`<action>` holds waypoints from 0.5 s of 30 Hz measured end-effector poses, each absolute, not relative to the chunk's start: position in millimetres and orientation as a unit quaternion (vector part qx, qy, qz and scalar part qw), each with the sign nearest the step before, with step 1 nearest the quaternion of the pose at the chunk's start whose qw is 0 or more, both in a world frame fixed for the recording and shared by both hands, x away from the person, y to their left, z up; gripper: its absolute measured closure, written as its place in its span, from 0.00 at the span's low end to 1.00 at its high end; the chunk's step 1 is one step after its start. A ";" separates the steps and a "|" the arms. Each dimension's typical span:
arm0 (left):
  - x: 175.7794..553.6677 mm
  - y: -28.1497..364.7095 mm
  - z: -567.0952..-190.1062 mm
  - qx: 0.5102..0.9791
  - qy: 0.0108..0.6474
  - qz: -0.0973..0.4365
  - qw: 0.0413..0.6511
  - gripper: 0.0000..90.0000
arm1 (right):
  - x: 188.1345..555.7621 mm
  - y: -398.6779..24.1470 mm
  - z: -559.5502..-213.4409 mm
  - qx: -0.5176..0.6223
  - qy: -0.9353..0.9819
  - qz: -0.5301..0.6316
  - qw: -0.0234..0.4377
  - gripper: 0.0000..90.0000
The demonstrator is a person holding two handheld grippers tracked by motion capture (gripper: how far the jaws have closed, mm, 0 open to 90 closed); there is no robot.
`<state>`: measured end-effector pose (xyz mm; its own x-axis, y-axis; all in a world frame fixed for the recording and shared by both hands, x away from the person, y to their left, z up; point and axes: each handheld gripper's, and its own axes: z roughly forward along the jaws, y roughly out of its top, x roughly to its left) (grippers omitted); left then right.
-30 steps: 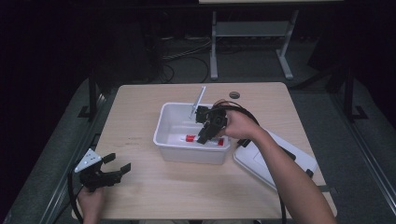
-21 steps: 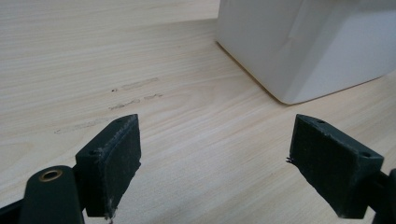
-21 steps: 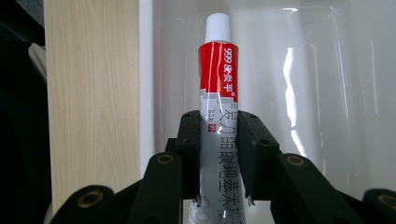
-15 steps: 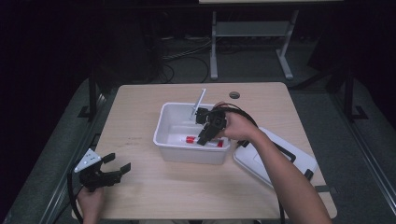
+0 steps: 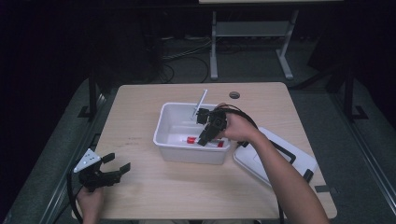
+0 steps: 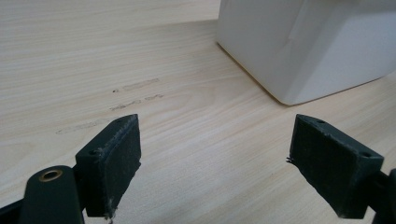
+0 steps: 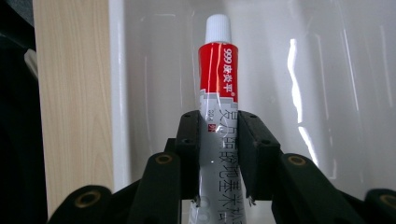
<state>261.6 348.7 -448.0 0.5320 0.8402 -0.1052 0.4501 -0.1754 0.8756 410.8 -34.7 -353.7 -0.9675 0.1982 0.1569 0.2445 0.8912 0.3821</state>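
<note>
At the near left corner of the pale wooden bench [image 5: 140, 107], close to its front edge, the left claw [image 6: 215, 172] rests released, bare wood between it and the white plastic tub [image 5: 164, 122]. Inside the tub, near its front wall, the right claw [image 7: 218, 154] is clenched on a red-and-silver ointment tube with a white cap [image 7: 218, 70], printed with Chinese lettering, cap pointing away. A white rectangular lid [image 5: 280, 161] lies just right of the tub, by the right edge.
</note>
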 end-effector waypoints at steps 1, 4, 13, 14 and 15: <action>261.6 348.7 -448.0 0.738 0.437 0.207 0.470 0.18 | 411.1 -35.1 -355.3 -0.116 -0.971 -0.202 0.058 0.75; 261.7 348.5 -448.1 0.738 0.437 0.207 0.470 0.18 | 412.6 -37.5 -357.4 -0.123 -0.969 -0.206 0.064 0.72; 261.7 347.0 -448.1 0.740 0.435 0.207 0.469 0.18 | 410.0 -44.9 -342.7 -0.130 -0.965 -0.218 0.060 0.69; 261.7 347.0 -448.1 0.740 0.435 0.207 0.469 0.18 | 409.5 -46.2 -339.7 -0.130 -0.965 -0.221 0.058 0.69; 261.8 347.0 -448.1 0.740 0.435 0.207 0.470 0.18 | 408.7 -47.5 -336.5 -0.131 -0.964 -0.223 0.056 0.68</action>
